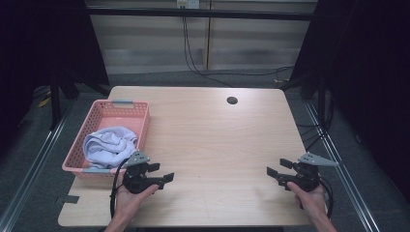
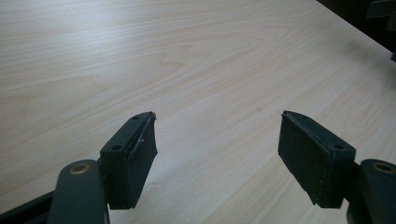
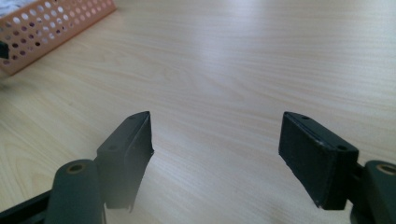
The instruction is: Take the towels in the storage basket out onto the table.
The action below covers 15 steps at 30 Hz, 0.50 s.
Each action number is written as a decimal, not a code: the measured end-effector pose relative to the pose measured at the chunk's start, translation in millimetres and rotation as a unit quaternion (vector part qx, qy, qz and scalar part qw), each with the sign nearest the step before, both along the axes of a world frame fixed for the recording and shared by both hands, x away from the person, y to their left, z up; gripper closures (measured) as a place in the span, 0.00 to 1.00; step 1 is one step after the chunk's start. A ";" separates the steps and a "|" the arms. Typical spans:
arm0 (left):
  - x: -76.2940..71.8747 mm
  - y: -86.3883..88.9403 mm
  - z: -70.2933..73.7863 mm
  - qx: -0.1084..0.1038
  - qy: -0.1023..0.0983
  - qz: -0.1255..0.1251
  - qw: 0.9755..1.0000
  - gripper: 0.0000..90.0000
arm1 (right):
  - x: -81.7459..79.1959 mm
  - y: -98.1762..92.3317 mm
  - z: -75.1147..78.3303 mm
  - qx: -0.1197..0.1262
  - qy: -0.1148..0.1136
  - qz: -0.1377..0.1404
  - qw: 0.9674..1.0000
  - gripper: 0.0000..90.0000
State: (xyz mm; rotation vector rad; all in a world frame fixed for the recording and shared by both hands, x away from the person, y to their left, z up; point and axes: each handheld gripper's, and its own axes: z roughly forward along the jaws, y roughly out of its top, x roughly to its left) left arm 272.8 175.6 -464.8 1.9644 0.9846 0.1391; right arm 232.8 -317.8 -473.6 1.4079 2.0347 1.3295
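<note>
A pink plastic basket [image 1: 99, 110] stands at the table's left side with a crumpled white cloth [image 1: 109, 144] inside it. My left gripper [image 1: 161, 173] rests low over the table just right of the basket's near corner, jaws wide open and pointing right with nothing between them [image 2: 217, 140]. My right gripper [image 1: 279, 168] sits near the table's right front, jaws wide open and pointing left, holding nothing [image 3: 216, 140]. The basket's perforated wall [image 3: 46, 28] shows at the upper left of the right gripper view.
The light wooden table [image 1: 212, 140] has a round cable hole [image 1: 232, 100] near its far edge. Black cables [image 1: 193, 58] hang down behind the table. Dark curtains flank both sides.
</note>
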 end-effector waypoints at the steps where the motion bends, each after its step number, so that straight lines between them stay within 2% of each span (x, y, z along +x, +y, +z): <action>1: 0.0 -0.7 0.2 0.005 -0.004 0.004 1.000 0.31 | 0.8 -0.1 -0.7 0.000 0.004 0.003 1.000 0.27; 3: 0.8 -1.4 0.1 0.005 -0.004 0.002 1.000 0.31 | 1.1 -0.1 -0.8 -0.001 0.004 0.003 1.000 0.27; 6: 1.6 -2.1 0.1 0.018 -0.008 0.000 1.000 0.30 | 1.4 -0.1 0.3 -0.011 0.000 0.001 1.000 0.26; 9: 1.3 -1.1 1.3 0.031 -0.016 0.001 0.999 0.30 | 0.5 2.8 0.0 -0.010 0.006 0.013 1.000 0.26; 12: 1.0 0.0 3.0 0.033 -0.019 0.004 0.999 0.30 | -1.8 6.0 -0.1 -0.012 0.010 0.025 1.000 0.26; 14: -0.9 -1.4 4.8 0.041 -0.026 -0.001 0.999 0.30 | -3.7 8.2 0.6 -0.023 0.008 0.032 0.999 0.26; 15: -2.0 -2.0 7.0 0.052 -0.030 -0.004 0.998 0.30 | -4.5 8.7 1.2 -0.027 0.006 0.033 0.999 0.26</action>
